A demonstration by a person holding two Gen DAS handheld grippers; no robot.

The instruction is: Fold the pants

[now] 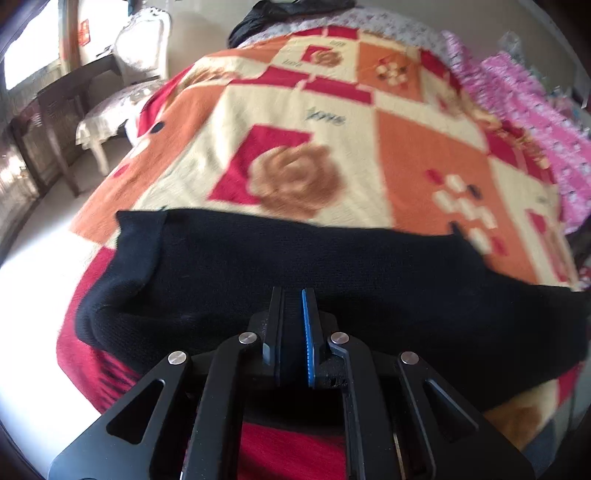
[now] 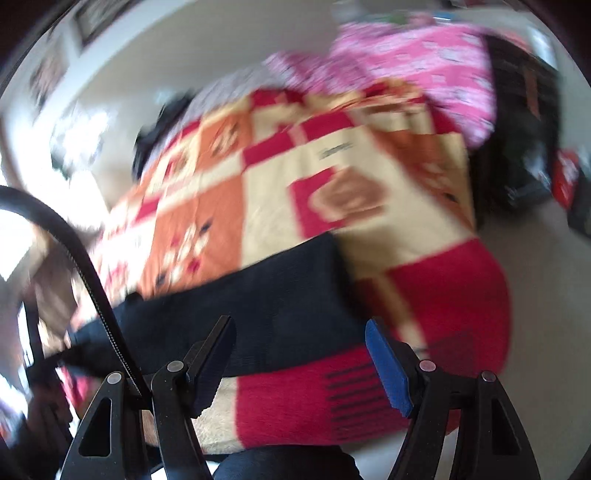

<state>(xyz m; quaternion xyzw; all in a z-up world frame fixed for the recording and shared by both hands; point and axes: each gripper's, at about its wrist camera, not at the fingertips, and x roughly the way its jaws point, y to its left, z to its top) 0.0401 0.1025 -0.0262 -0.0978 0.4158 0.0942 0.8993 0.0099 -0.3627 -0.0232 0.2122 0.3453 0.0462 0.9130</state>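
Note:
Black pants (image 1: 314, 266) lie across the near part of a bed covered by a red, orange and cream patterned blanket (image 1: 314, 147). My left gripper (image 1: 293, 295) is shut on the near edge of the pants, with black cloth between its jaws. In the right wrist view the pants (image 2: 266, 291) show as a black band across the blanket (image 2: 332, 184), one end near the bed's right side. My right gripper (image 2: 301, 328) is open and empty, hovering just above the near edge of the pants. Both views are blurred by motion.
A pink patterned quilt (image 1: 535, 122) lies at the bed's far right. A white chair (image 1: 122, 92) and a dark wooden table (image 1: 55, 122) stand left of the bed. A dark bundle (image 1: 288, 14) sits at the bed's far end. A black cable (image 2: 85, 266) crosses the right wrist view.

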